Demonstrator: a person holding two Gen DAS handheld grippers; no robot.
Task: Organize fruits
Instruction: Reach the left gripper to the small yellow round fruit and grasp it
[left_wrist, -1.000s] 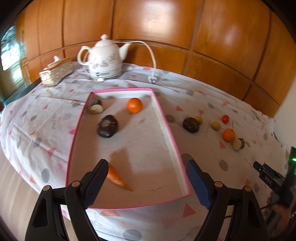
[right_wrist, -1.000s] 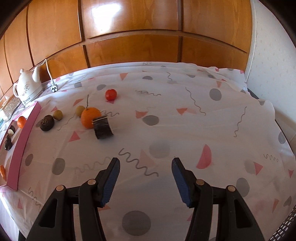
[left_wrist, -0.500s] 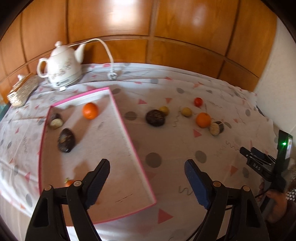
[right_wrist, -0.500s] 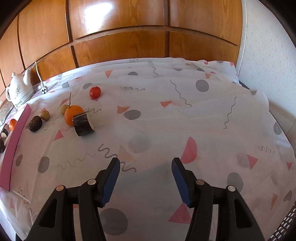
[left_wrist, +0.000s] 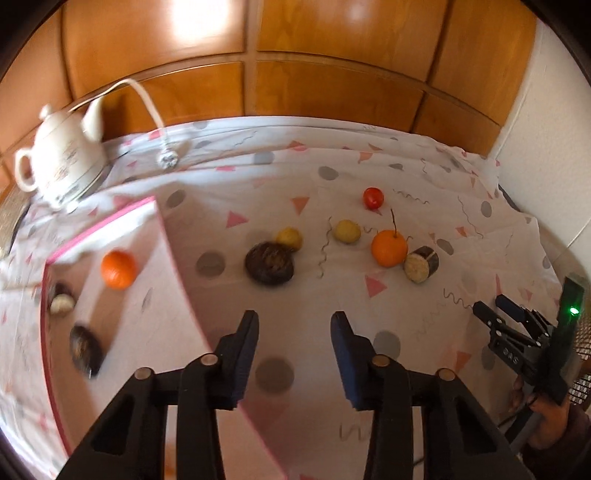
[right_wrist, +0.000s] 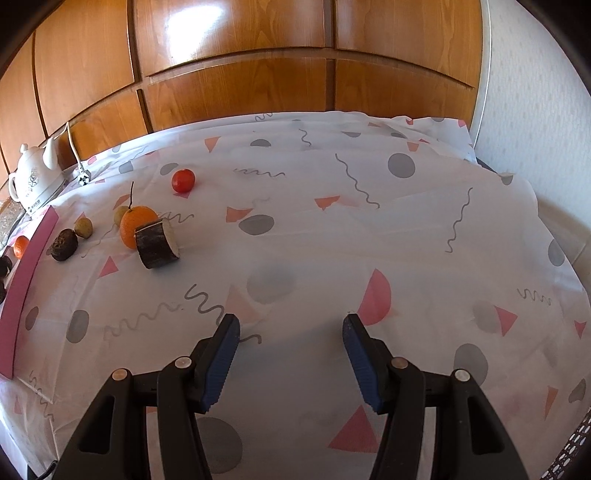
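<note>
Quick update: I've swung my left gripper (left_wrist: 293, 354) away from the pink tray (left_wrist: 177, 266) and toward the loose fruit on the cloth. A second ago the tray filled the middle of the left view with a carrot right by my fingers; now it sits at the left edge and the carrot's out of sight. The jaws were wide then and are closing now, with nothing between them, just bare tablecloth (left_wrist: 314, 295).

Reads to me like the carrot drop-off is done and I'm lining up the next pick. Closest is the dark brown fruit (left_wrist: 269, 263) mid-frame, touching a small yellow one (left_wrist: 290, 238). Further right: another yellow one (left_wrist: 347, 231), the stemmed orange (left_wrist: 389, 248), a cut dark piece (left_wrist: 421, 264) and a red tomato (left_wrist: 373, 197).

My right gripper (right_wrist: 291, 354) is half apart, empty, same as before, parked over cloth at the bottom of its view.
</note>
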